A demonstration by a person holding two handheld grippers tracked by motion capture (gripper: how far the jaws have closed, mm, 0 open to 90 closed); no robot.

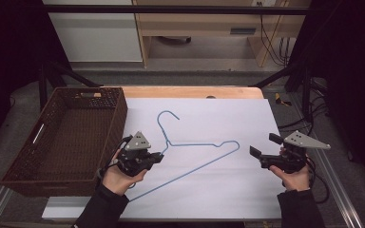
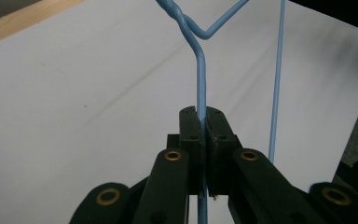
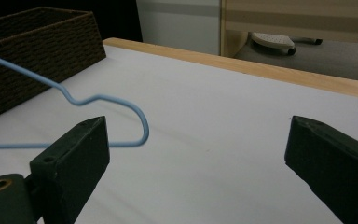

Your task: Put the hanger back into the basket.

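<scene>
A light blue wire hanger [image 1: 197,145] lies across the white sheet [image 1: 228,190], hook toward the far side. My left gripper [image 1: 160,155] is shut on the hanger's left arm just below the twisted neck; in the left gripper view the wire [image 2: 200,84] runs up out of the closed jaws to the twist. My right gripper [image 1: 262,146] is open, held a little to the right of the hanger's right shoulder. In the right gripper view that rounded shoulder end [image 3: 140,123] sits just beyond the left jaw, with nothing between the jaws.
A dark brown wicker basket [image 1: 14,178] stands along the left side of the table, close to my left hand. The wooden table edge [image 1: 190,91] runs along the far side. Black frame posts and cables stand at the right.
</scene>
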